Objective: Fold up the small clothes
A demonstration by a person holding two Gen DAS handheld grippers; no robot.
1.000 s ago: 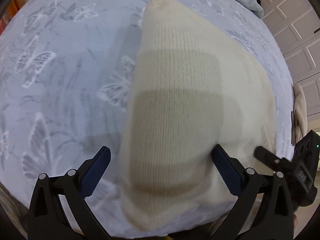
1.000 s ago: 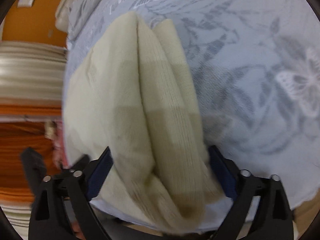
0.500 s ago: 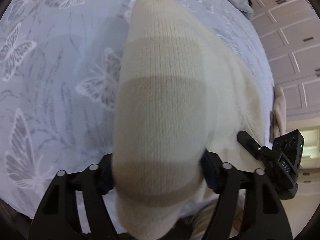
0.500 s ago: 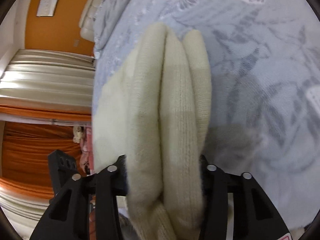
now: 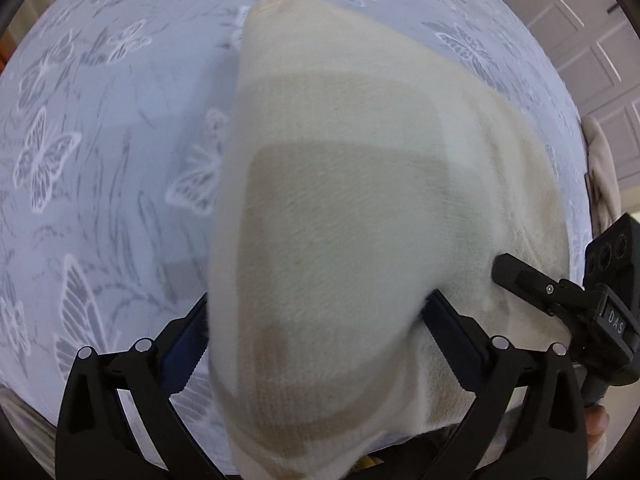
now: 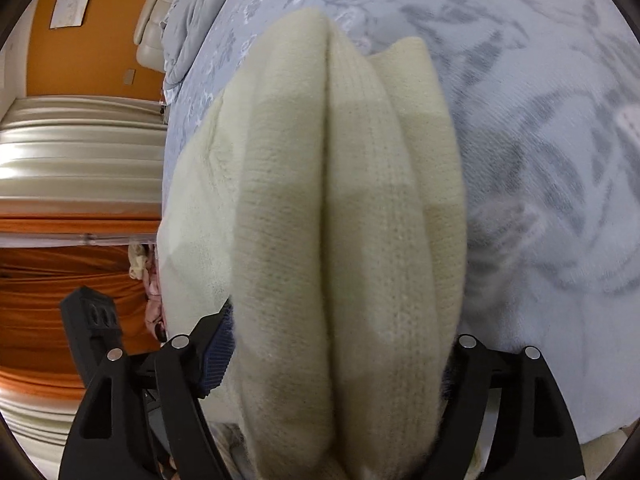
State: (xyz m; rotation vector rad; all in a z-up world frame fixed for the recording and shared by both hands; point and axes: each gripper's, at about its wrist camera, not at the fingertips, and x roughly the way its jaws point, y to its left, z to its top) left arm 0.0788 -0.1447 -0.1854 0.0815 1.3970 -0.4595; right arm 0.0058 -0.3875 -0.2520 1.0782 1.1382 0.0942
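A cream knitted garment with beige bands (image 5: 340,200) lies folded on the blue butterfly bedspread (image 5: 100,140). My left gripper (image 5: 316,336) has its jaws apart around the near end of the garment, the fabric bulging between the blue pads. My right gripper (image 6: 336,352) also has its jaws spread around the bunched, layered edge of the same garment (image 6: 352,220). The right gripper's body shows at the right of the left wrist view (image 5: 560,292); the left gripper's body shows at the lower left of the right wrist view (image 6: 92,320).
White cupboard doors (image 5: 592,40) stand at the upper right beyond the bed. A pale cloth (image 5: 604,176) hangs at the bed's right edge. An orange wall (image 6: 80,40), curtains (image 6: 60,280), and a grey quilt (image 6: 200,8) lie past the bed's far end.
Both grippers closed on the garment half a second ago and have now spread their jaws again; the garment has settled back on the bedspread.
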